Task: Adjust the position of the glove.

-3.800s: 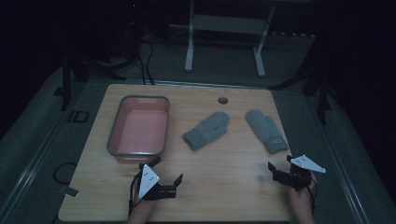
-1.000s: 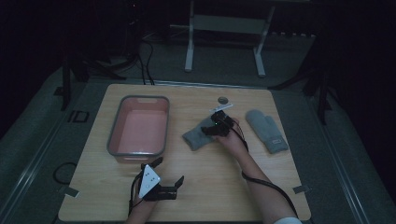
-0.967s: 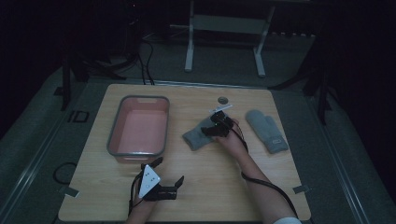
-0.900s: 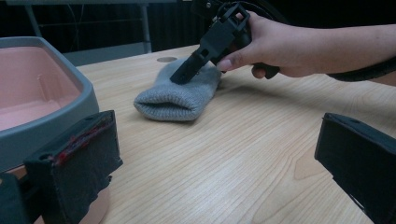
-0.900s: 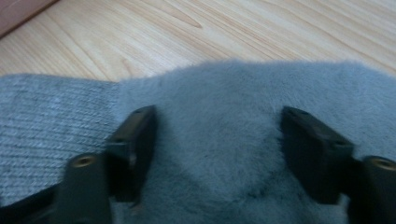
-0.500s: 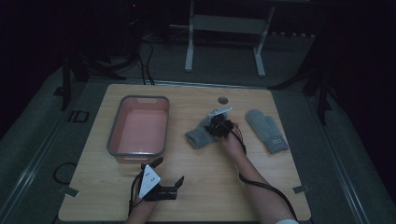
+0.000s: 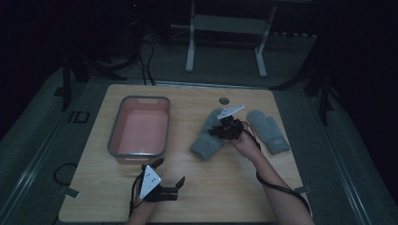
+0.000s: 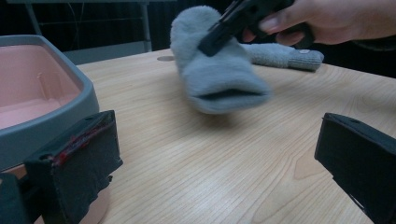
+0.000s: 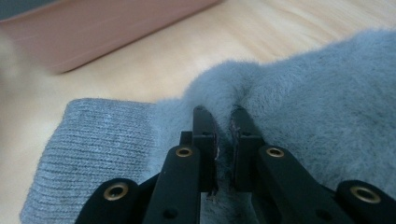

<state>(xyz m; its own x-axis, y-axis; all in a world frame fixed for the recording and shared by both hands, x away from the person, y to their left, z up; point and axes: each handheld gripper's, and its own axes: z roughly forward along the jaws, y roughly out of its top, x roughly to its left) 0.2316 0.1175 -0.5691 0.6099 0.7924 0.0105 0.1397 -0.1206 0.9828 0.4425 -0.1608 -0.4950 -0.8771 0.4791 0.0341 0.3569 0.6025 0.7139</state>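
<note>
mittens: 2 | tray: 1 | table: 1

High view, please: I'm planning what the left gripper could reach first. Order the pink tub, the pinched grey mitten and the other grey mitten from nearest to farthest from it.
From the left gripper, at the table's near edge:
1. Pink tub, just beyond it, slightly left.
2. Pinched grey mitten, mid-table, held by the right gripper.
3. Other grey mitten, far right.
</note>
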